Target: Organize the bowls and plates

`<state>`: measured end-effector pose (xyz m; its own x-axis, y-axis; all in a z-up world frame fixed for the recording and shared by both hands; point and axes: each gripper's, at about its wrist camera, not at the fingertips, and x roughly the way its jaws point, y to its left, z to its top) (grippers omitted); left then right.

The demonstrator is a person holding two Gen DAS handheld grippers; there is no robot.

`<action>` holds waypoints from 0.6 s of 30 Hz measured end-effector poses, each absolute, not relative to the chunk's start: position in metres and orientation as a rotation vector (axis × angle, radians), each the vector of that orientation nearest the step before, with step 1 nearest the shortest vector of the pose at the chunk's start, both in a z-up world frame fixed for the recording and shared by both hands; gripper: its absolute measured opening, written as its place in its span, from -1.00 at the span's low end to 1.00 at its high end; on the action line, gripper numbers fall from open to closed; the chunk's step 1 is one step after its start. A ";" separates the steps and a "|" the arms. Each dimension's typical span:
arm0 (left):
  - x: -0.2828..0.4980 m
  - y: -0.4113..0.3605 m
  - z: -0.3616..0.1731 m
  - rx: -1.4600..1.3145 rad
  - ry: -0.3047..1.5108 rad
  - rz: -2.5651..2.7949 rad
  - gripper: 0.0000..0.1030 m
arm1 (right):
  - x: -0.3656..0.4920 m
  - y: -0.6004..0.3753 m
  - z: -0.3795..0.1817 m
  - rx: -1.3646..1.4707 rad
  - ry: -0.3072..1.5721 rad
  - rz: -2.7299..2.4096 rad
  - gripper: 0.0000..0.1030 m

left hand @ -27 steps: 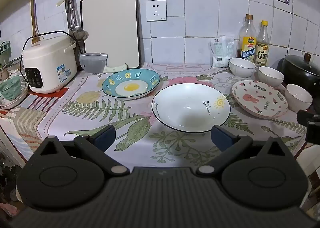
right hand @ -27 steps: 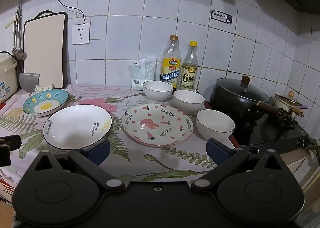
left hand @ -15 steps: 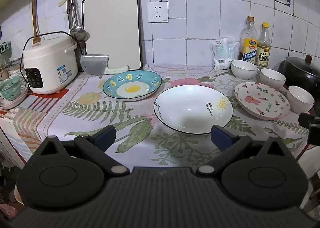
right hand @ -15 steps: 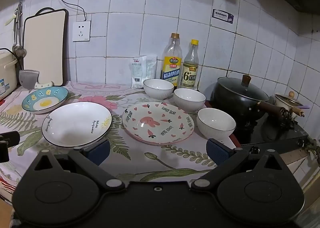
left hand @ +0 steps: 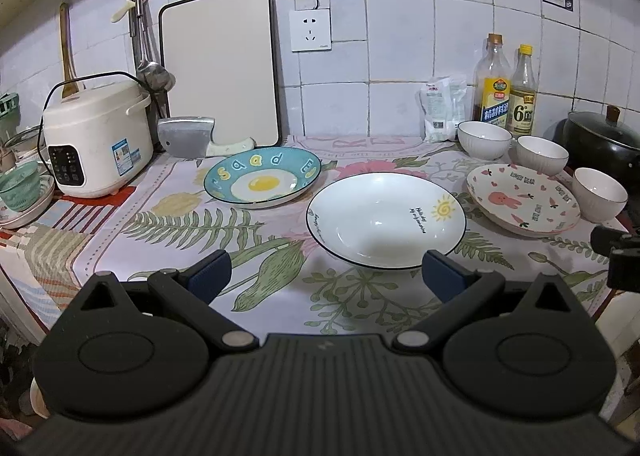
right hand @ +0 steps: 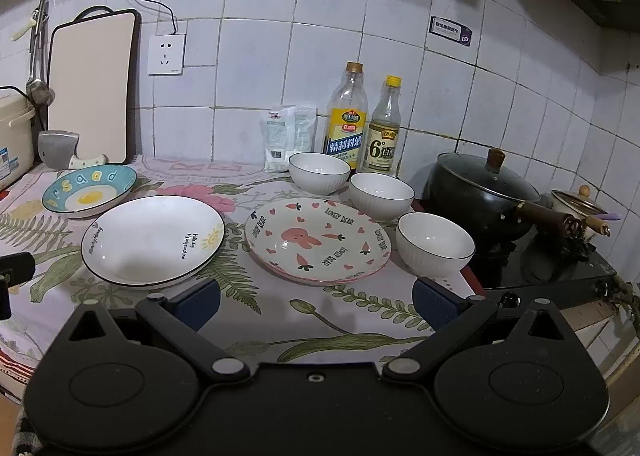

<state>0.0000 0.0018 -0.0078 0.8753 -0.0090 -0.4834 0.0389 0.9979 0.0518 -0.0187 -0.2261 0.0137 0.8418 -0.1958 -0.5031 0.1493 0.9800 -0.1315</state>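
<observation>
Plates [left hand: 386,217] and bowls [right hand: 435,243] on floral cloth [left hand: 168,223], all empty.

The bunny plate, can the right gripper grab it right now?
Probably yes. The right gripper is open and empty, and the bunny plate lies just ahead with only bare cloth between. The bowl beside it leaves the near rim free.

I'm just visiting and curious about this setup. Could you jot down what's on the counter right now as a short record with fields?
Plates: blue egg plate, white sun plate, pink rabbit plate, side by side, unstacked
Bowls: three white bowls, far bowl, middle bowl, near bowl, unstacked, behind and right of the rabbit plate
Surface: floral cloth
Left tool: open, empty
Right tool: open, empty
Nearby: rice cooker, black pot, two bottles
Progress: nothing stacked yet
</observation>
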 end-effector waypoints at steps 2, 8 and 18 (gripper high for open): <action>0.000 0.001 -0.008 0.063 0.505 -0.028 1.00 | -0.018 -0.227 0.014 -0.088 0.539 -0.185 1.00; -0.001 0.001 -0.007 0.063 0.499 -0.032 1.00 | -0.020 -0.229 0.014 -0.086 0.532 -0.188 1.00; -0.004 0.004 -0.008 0.055 0.490 -0.022 1.00 | -0.025 -0.231 0.015 -0.090 0.517 -0.205 1.00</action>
